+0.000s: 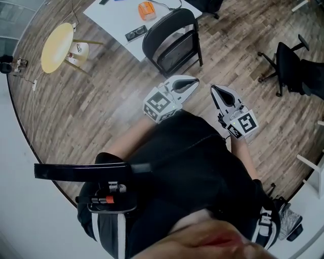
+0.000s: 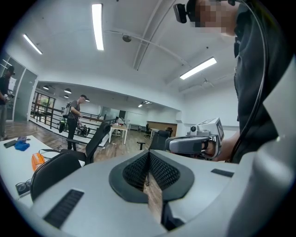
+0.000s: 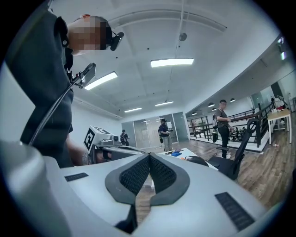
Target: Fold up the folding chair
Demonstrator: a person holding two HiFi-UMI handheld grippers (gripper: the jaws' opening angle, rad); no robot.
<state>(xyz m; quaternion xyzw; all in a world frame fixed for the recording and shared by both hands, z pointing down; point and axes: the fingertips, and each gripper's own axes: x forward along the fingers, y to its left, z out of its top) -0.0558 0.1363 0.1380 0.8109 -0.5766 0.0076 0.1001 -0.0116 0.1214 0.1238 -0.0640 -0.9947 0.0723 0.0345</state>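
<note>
wood-plank floor [image 1: 101, 96] fills the head view, curving away at the far left along a dark rim. at the left a yellow round stool [image 1: 56, 46] stands well apart from everything else, with bare floor on all sides. next comes a white table [image 1: 119, 23] carrying an orange object [image 1: 146, 10]; its near corner points toward the person. the black folding chair [image 1: 172, 40] stands on its legs just beside that corner, backrest toward the table, with open floor before it and to its right. the left gripper [image 1: 192, 82] hovers near the chair's front edge without touching it, its jaws pressed together on nothing, the pads meeting in a closed seam in the left gripper view [image 2: 149, 155]. the right gripper [image 1: 213, 90] is just beside it, a narrow gap between the two, its jaws likewise closed and empty [image 3: 149, 159]. at the far right a black office chair [image 1: 286, 66] stands well apart, past a broad strip of floor.
</note>
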